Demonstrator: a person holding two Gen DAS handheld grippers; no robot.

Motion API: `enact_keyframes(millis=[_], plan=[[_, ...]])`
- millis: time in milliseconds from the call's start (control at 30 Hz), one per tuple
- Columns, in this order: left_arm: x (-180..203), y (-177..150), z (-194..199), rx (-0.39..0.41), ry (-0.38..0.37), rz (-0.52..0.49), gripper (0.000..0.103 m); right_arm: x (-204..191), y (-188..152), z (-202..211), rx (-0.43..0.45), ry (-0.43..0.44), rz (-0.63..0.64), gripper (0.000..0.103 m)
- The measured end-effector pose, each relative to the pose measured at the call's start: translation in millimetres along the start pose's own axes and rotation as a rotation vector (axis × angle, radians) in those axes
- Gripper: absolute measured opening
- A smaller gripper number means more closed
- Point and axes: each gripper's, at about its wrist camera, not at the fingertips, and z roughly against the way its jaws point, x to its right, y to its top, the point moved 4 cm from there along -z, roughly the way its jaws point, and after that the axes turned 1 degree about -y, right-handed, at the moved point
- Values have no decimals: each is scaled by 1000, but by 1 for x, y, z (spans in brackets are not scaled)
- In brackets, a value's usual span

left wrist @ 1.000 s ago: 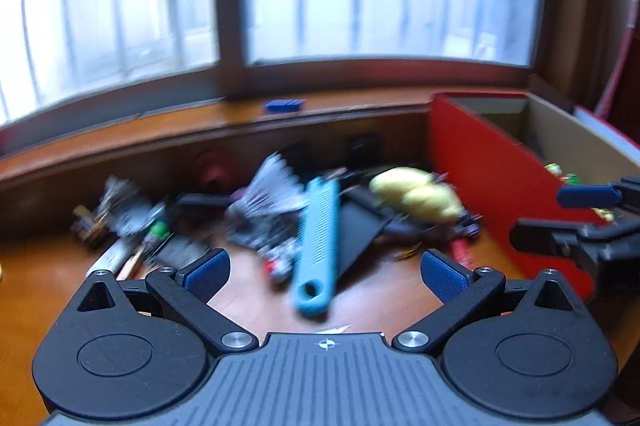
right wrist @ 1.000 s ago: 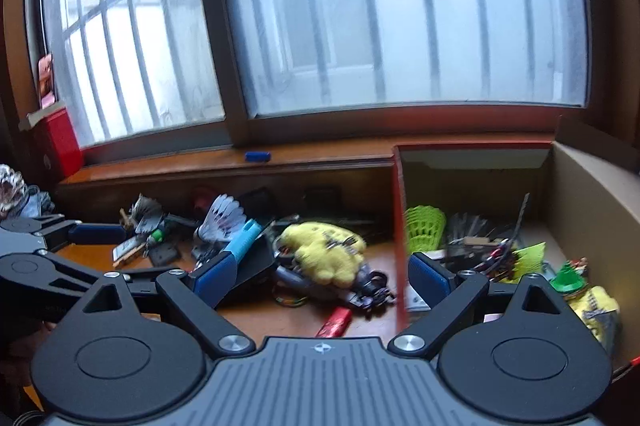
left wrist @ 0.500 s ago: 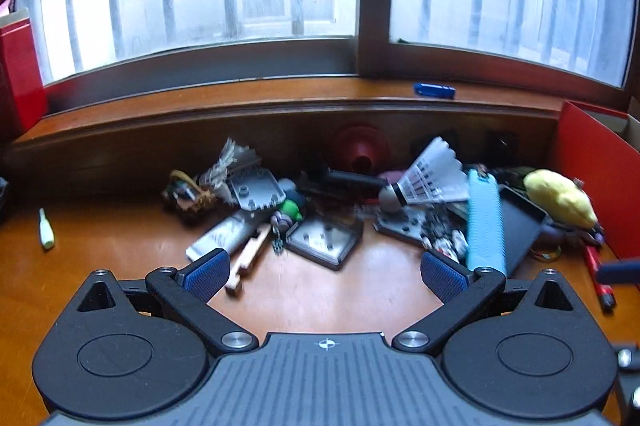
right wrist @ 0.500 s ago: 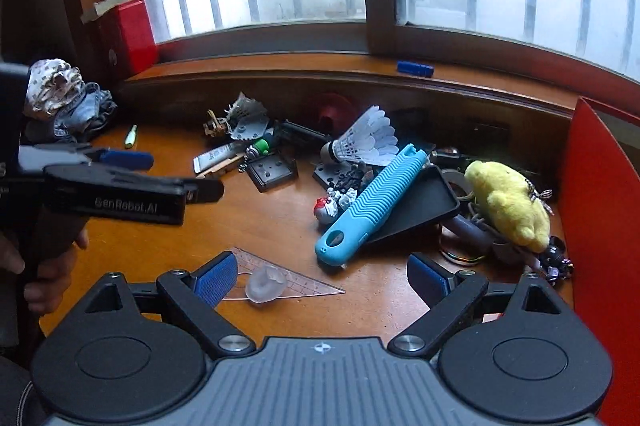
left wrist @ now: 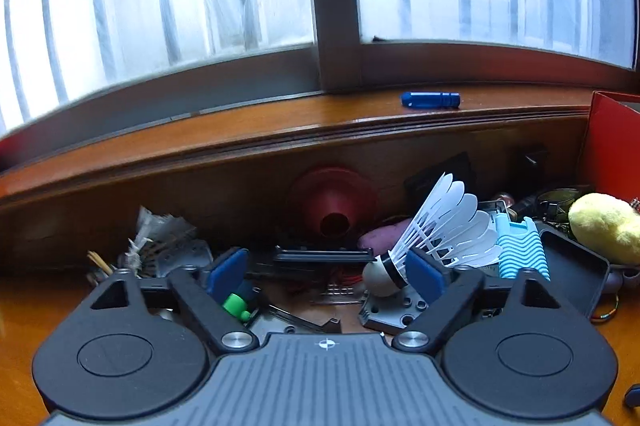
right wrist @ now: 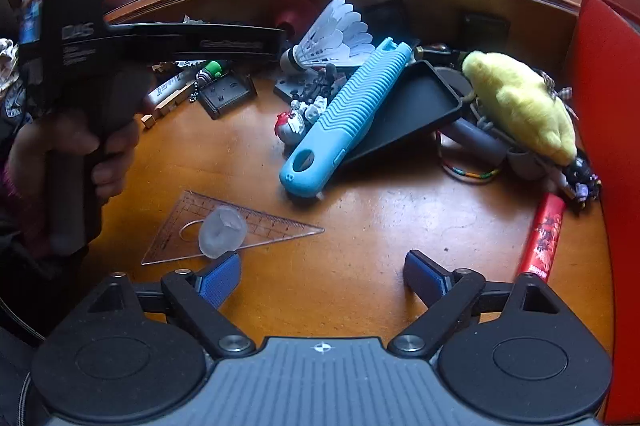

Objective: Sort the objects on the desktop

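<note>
Left gripper (left wrist: 326, 276) is spread wide over the clutter, gripping nothing; the white feather shuttlecock (left wrist: 434, 236) sits just beside its right pad (left wrist: 424, 274); right gripper (right wrist: 322, 276) hangs equally wide above bare wooden desk (right wrist: 360, 226), clear plastic triangle ruler (right wrist: 224, 226) nearby.

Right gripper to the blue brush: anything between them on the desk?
No. In the right wrist view, bare desk runs from the right gripper to the brush; the set square lies left of that line.

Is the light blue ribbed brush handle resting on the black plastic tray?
Touching. The right wrist view shows the light blue ribbed brush handle lying across the black plastic tray's left edge, with no gap.
</note>
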Motion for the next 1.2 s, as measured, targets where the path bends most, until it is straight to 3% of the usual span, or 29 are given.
enact_keyframes(millis=[400, 500, 600, 867, 1000, 1167, 1200], plan=[[-8, 3, -22, 32, -23, 66, 81, -5, 6, -8, 8, -23, 43, 98], [-9, 2, -22, 39, -44, 63, 76, -5, 7, -8, 11, -24, 47, 98], [-10, 1, -19, 43, -36, 61, 62, -5, 7, -9, 13, -25, 50, 98], [-19, 3, -16, 38, -68, 77, 61, -6, 8, -9, 16, -27, 53, 98], [-28, 5, 5, 51, -77, 79, 61, -6, 8, -9, 17, -30, 53, 96], [-56, -15, 53, 20, -93, 127, 61, -3, 11, -6, 22, -33, 51, 85], [-61, -21, 63, 13, -94, 136, 54, -4, 12, -5, 23, -27, 52, 85]])
